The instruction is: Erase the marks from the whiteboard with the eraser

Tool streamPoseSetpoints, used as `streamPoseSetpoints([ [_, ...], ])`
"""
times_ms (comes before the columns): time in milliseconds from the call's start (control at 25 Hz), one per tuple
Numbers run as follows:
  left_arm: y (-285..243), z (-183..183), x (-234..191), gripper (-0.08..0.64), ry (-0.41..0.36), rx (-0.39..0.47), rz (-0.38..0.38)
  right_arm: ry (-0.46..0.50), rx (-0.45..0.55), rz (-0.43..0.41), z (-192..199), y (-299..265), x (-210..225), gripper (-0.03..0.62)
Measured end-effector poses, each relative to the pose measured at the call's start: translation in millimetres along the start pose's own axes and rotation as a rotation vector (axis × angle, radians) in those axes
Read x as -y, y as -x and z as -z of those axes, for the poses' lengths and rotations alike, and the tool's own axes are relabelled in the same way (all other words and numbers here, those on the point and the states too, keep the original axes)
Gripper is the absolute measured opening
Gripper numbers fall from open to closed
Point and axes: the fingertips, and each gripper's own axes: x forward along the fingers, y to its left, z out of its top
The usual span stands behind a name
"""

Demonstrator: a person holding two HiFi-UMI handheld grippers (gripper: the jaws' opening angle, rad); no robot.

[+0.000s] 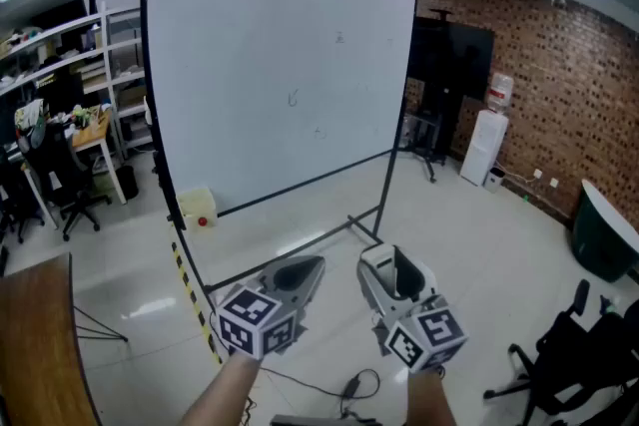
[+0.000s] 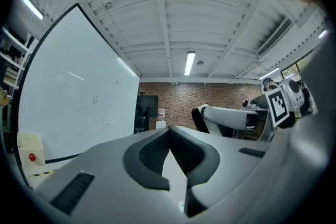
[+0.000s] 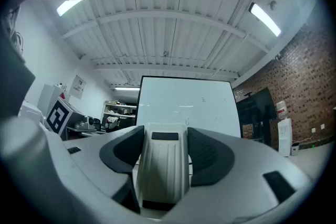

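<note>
Right gripper view: right gripper [image 3: 164, 139] clamps white ribbed plastic eraser [image 3: 160, 176]; left gripper [image 2: 169, 132] closed, empty. Faint dark marks [image 1: 293, 98] at twelve o'clock on black-framed whiteboard [image 1: 230, 125] could be missed.

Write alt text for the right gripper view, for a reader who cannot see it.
The right gripper has its jaws shut on a pale grey eraser, which is held upright between the dark pads. Beyond it stands the whiteboard, mostly clean apart from a few small marks. Above is a white ribbed ceiling, and a brick wall is at the right.
</note>
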Motion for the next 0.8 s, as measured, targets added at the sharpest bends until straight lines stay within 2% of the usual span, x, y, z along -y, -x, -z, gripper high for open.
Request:
streamPoseSetpoints([
  [120, -7.5, -0.7, 1.7, -0.006, -0.009, -0.005, -0.001, -0.006, 0.006, 0.001, -0.7, -0.1, 8.0, 0.262],
  [440, -26.1, -31.3, -15.0, -0.006, -0.064, 0.050, -0.024, 0.012, 0.054, -0.024, -16.0, -21.7, 26.8, 0.262],
  [800, -75.7, -22.3, -108.3, -0.007, -0.059, 0.035, 0.004, 0.021, 0.052, 0.032, 2.9, -110.0, 63.9, 0.262],
])
